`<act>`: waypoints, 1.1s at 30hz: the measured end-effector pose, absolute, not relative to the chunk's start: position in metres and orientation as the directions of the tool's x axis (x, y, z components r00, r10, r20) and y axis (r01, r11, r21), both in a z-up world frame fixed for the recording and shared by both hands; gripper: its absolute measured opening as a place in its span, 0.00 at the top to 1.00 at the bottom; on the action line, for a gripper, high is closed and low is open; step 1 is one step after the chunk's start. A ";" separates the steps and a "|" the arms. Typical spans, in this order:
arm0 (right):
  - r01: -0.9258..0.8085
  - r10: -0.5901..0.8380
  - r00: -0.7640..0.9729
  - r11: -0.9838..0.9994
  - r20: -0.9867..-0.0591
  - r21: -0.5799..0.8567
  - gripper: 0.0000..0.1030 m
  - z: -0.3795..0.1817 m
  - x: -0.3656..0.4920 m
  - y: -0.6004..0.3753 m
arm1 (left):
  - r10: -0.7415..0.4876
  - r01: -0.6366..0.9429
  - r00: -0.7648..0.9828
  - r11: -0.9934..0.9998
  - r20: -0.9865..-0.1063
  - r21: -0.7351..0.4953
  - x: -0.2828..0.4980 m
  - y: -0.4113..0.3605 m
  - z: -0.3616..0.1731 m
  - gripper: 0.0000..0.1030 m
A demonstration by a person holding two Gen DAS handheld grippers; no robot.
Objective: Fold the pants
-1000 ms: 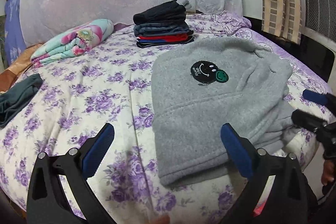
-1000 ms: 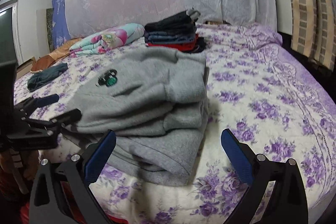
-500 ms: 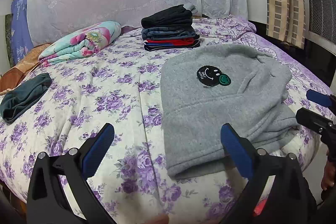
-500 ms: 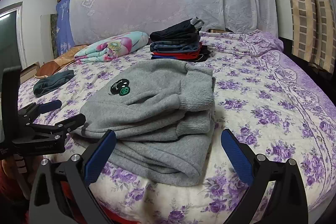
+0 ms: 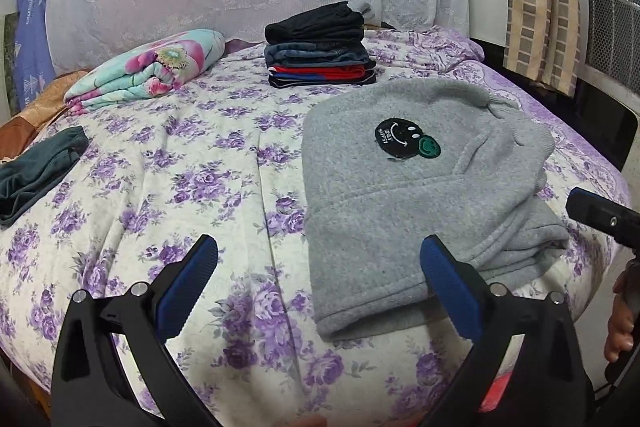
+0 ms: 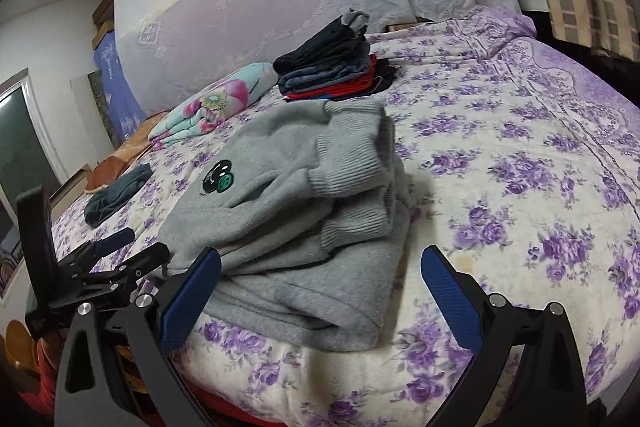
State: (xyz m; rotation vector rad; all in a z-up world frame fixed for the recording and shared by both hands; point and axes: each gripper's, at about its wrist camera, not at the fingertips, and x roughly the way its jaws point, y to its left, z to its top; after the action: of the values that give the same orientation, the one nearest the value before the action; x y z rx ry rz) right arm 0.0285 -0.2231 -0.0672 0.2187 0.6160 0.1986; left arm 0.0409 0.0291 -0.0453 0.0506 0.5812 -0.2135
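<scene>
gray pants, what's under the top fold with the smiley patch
More layers of the same gray pants, ribbed cuffs stacked at one side, all on the flowered bedspread. Whatever lies between the inner layers is covered.

Your right gripper (image 5: 600, 215) is cut off at the left-wrist view's right edge; its jaw spread stays hidden there.

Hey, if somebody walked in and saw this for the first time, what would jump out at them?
Probably the folded grey pants with a black smiley patch, lying near the front edge of the purple-flowered bed. Behind them, by the headboard, sits a stack of folded clothes beside a rolled floral blanket. Both the left gripper and right gripper are open and empty.
</scene>
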 end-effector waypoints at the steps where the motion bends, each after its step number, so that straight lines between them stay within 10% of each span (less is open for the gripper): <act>1: -0.118 0.249 0.798 0.958 -0.548 0.262 0.03 -0.067 0.028 -0.223 | -0.183 0.214 0.816 0.977 -0.549 -0.008 0.041 0.029 -0.045 0.04; 33: -0.044 0.033 0.894 0.999 -0.446 -0.014 0.03 -0.030 -0.053 -0.167 | -0.117 0.172 0.872 0.982 -0.475 0.073 -0.042 0.011 -0.020 0.04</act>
State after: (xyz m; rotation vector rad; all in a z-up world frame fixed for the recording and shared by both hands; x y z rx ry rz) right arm -0.0530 -0.1673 -0.0301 -0.0241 0.4622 0.0396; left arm -0.0417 0.0110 -0.0199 0.1144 0.4883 -0.1515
